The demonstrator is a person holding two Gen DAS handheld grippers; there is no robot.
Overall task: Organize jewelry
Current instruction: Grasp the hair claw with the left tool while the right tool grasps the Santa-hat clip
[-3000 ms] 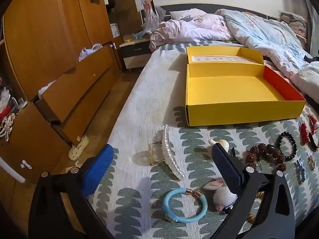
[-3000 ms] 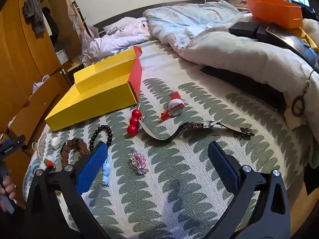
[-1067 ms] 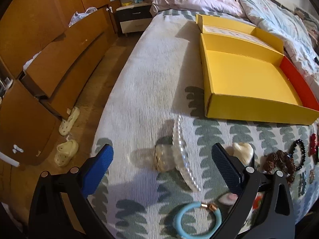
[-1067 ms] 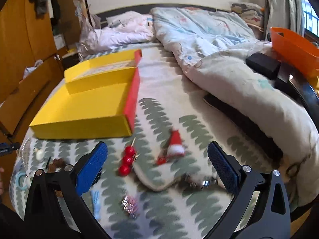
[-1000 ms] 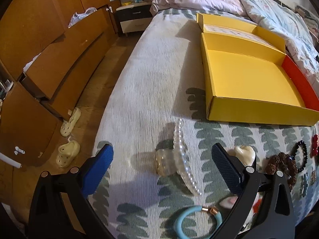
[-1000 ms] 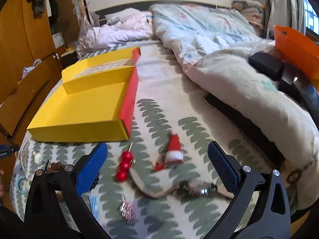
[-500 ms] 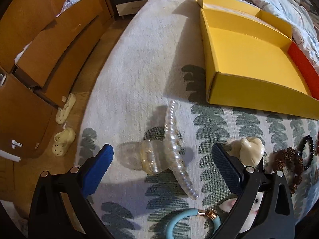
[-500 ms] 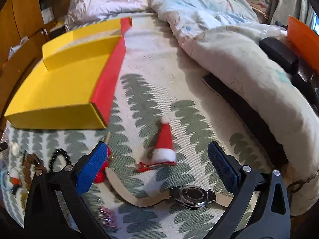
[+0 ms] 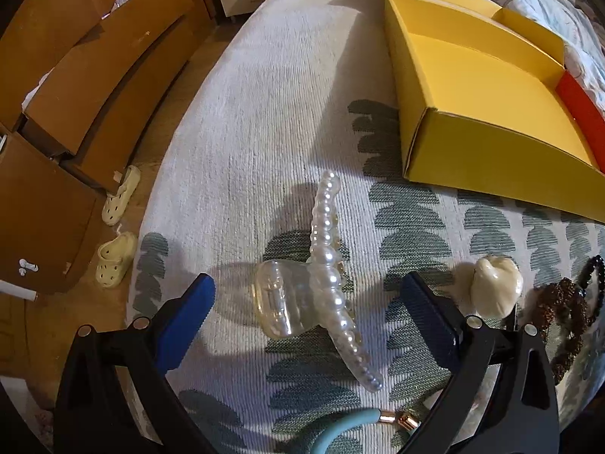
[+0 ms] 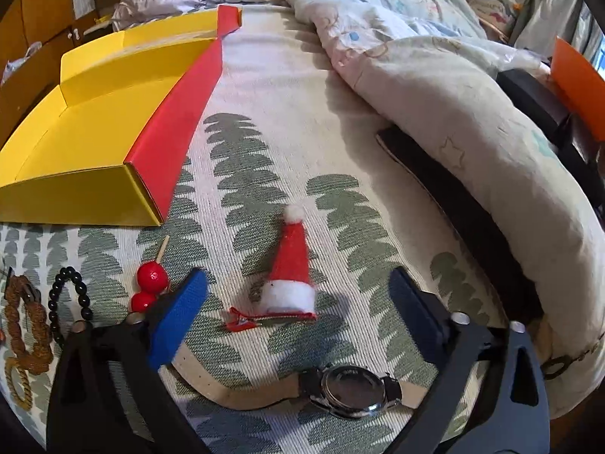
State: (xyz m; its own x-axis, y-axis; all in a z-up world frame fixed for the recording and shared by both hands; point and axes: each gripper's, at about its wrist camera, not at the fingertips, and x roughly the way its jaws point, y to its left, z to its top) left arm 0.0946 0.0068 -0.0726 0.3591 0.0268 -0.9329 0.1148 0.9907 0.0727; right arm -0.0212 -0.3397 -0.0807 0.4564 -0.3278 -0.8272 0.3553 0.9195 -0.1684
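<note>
On the bed's leaf-print cover [image 9: 264, 121], the left claw [image 9: 308, 316] is hanging wide open around the pearl hair clip [image 9: 325, 276], pads not touching it. The right claw [image 10: 298, 312] is closing in around the santa hat clip [image 10: 291, 268], no contact so far. The yellow box [image 10: 90, 140] is sitting empty nearby.

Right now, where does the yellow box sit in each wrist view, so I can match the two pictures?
Left wrist: the yellow box fills the upper right, its red side at the far right edge.
Right wrist: the yellow box sits at upper left, its red side facing the middle of the picture.
Shared landmark: the black bead bracelet, at the right edge in the left view, lies at lower left in the right view.
</note>
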